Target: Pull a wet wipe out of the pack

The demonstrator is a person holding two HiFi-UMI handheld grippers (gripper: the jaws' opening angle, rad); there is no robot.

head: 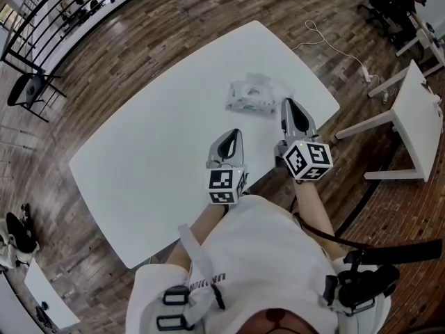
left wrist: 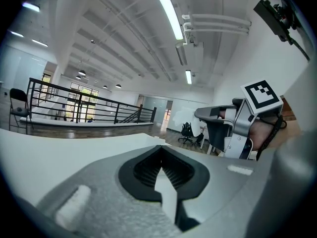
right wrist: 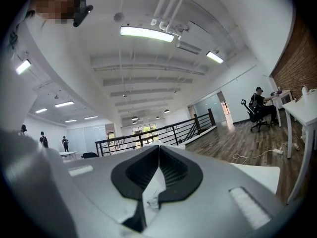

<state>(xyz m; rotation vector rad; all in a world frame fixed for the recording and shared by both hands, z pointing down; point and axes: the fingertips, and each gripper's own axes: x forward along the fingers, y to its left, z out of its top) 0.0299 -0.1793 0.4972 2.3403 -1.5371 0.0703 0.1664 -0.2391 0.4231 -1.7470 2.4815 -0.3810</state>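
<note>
The wet wipe pack [head: 250, 96] lies on the white table [head: 160, 152], a crumpled white wipe standing up from its top. My right gripper [head: 287, 103] hovers just right of the pack, jaws together, nothing visibly held. My left gripper [head: 236, 132] is nearer me, short of the pack, also shut. In the left gripper view its jaws [left wrist: 161, 150] meet at the tip, and the right gripper's marker cube [left wrist: 261, 95] shows at the right. The right gripper [right wrist: 158, 148] points level over the table; a small crinkled white bit [right wrist: 148, 201] shows low in its jaw gap, and I cannot tell what it is.
The table's right corner and edge lie close beside the right gripper. A second white table [head: 417, 113] stands to the right on the wooden floor, with a white cable [head: 334, 44] trailing nearby. A dark chair [head: 28, 89] stands at far left by a railing.
</note>
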